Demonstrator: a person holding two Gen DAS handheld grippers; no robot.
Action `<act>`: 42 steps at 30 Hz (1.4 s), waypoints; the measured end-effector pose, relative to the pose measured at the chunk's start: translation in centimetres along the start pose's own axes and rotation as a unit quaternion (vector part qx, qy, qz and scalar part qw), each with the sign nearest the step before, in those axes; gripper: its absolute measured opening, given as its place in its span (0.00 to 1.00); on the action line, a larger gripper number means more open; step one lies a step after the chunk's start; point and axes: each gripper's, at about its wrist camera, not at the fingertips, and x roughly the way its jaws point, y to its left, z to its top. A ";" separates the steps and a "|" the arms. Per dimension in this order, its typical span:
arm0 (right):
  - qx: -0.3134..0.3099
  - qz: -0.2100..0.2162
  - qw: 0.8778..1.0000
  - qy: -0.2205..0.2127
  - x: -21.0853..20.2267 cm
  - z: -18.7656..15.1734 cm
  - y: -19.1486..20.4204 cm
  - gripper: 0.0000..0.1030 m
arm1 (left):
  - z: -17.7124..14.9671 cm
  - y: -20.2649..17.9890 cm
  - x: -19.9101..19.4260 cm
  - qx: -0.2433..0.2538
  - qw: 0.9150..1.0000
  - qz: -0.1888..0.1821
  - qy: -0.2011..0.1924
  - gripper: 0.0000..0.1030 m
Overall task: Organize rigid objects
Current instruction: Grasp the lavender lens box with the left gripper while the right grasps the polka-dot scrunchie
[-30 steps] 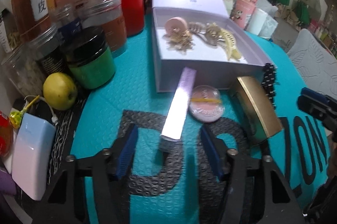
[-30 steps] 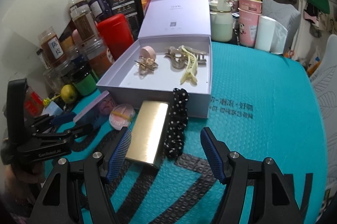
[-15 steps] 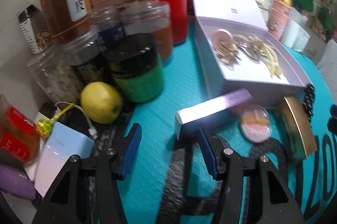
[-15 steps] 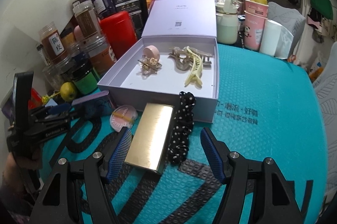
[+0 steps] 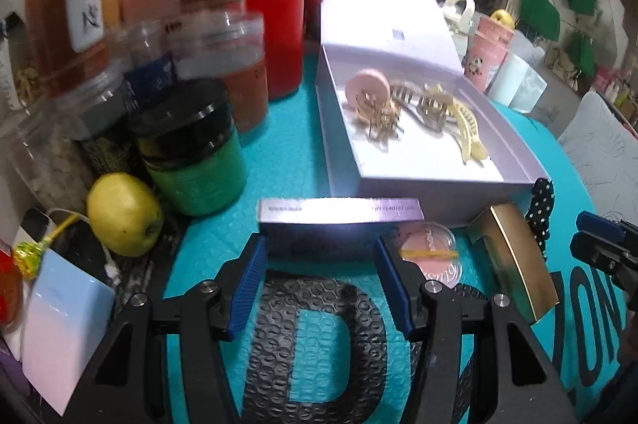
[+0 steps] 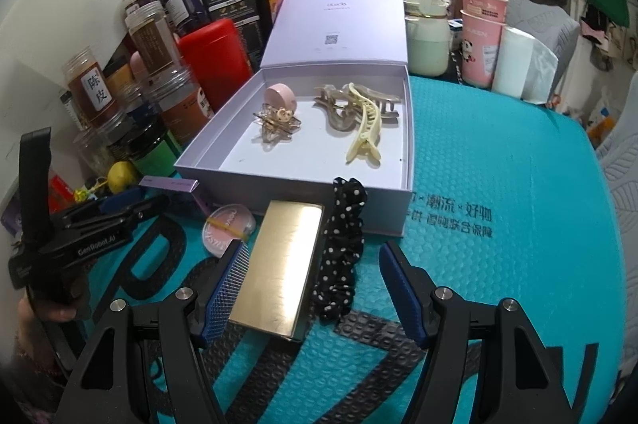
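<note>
Left gripper (image 5: 321, 260) seemingly grips the lilac box (image 5: 339, 214) (loosening); right gripper (image 6: 313, 284) gapes empty.

The brown jar (image 6: 88, 87) carries a white label reading "陈皮". The left claw (image 6: 131, 203) bears "GenRobot.AI" on its black body. The teal mat (image 6: 518, 224) shows printed Chinese characters, including "潮流" and "好物".
</note>
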 end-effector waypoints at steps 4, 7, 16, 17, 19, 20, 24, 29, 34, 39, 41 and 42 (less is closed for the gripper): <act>0.006 0.002 1.000 0.002 0.1 -0.1 -0.3 0.67 | 0.0 0.2 0.8 -0.018 1.000 -0.001 0.007 0.92; 0.010 0.001 1.000 0.003 0.2 -0.2 -0.6 0.67 | -0.1 -0.3 0.2 -0.003 1.000 -0.001 -0.018 1.00; 0.017 0.004 1.000 0.004 0.3 -0.2 -1.2 0.67 | 0.5 -1.5 1.8 0.013 1.000 -0.011 -0.012 1.00; 0.017 0.004 1.000 0.004 0.3 -0.2 -1.3 0.67 | 0.7 -1.6 2.1 0.012 1.000 -0.011 -0.010 1.00; 0.019 0.002 1.000 0.005 0.3 -0.2 -1.5 0.67 | 0.8 -1.7 2.4 0.012 1.000 -0.009 -0.009 1.00; 0.020 0.002 1.000 0.005 0.4 -0.2 -1.6 0.67 | 0.9 -1.7 2.7 0.012 1.000 -0.006 -0.008 1.00; 0.021 0.000 1.000 0.008 0.6 -0.2 -1.9 0.67 | 1.2 -1.8 3.3 0.008 1.000 -0.005 -0.001 1.00; 0.023 0.000 1.000 0.012 0.8 -0.1 -2.1 0.67 | 1.4 -1.2 4.2 -0.017 1.000 -0.015 0.014 1.00; 0.023 -0.001 1.000 0.017 1.2 -0.2 -2.1 0.67 | 1.4 -0.7 4.1 -0.027 0.999 -0.037 0.004 0.98; 0.024 0.001 1.000 0.019 1.7 -0.2 -2.2 0.67 | 1.1 -0.8 3.4 -0.021 0.999 -0.045 -0.013 0.97; 0.024 0.002 0.999 0.020 1.8 -0.1 -2.3 0.67 | 1.1 -1.1 3.0 -0.012 0.999 -0.043 -0.017 0.97; 0.025 0.001 0.999 0.021 1.9 -0.1 -2.4 0.67 | 1.1 -1.2 2.8 -0.009 0.999 -0.042 -0.019 0.97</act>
